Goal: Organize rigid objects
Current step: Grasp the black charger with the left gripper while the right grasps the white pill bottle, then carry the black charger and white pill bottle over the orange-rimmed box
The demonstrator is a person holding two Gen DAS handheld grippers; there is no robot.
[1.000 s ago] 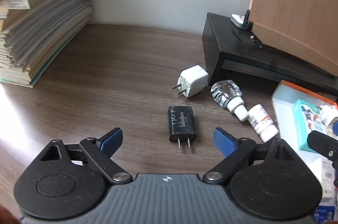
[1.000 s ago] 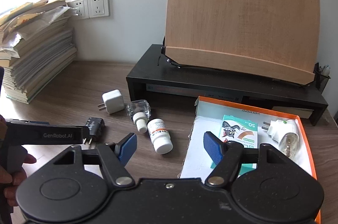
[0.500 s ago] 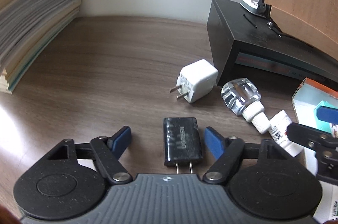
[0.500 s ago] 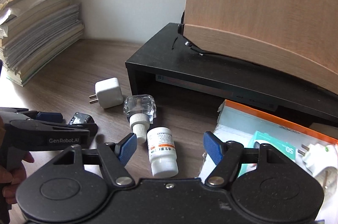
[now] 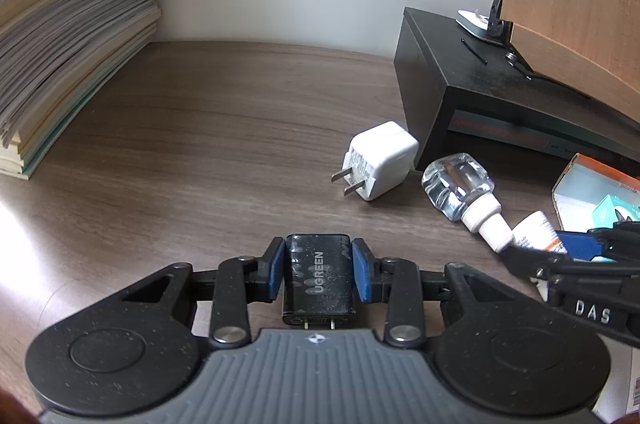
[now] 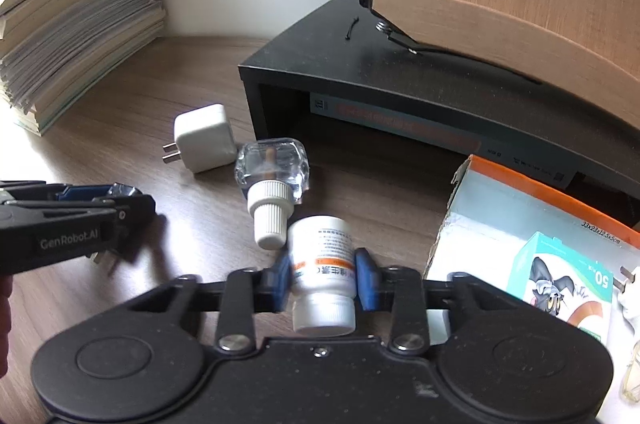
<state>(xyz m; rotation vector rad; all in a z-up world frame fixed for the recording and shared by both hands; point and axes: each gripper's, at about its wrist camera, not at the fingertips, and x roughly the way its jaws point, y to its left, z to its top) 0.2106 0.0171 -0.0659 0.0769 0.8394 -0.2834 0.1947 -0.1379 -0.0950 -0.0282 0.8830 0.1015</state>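
Two grips are on at once. The left gripper (image 5: 319, 272) has just been closing its jaws, and the blue pads now press the long sides of the black charger (image 5: 319, 278), which lies flat on the worktop (image 5: 208, 144) with its prongs toward the camera. The right gripper (image 6: 322, 282) is clamped across the label of the white pill bottle (image 6: 322, 264), lying on its side with its cap toward the camera, just left of the orange box (image 6: 520, 208).

The charger looks stiff, light and hard-shelled, with smooth, dusty plastic sides; I judge the flat flanks the right place to hold it, since they sit square to the pads and keep the prongs free. The bottle is rigid but round and glossy, so it could roll or twist between the pads; a grip at mid-body, as here, seems safer than one at the cap.

The clear bottle (image 6: 274, 170) touches the pill bottle's base and may be nudged on lifting; it could be fragile. The white charger (image 5: 378, 166) lies apart.
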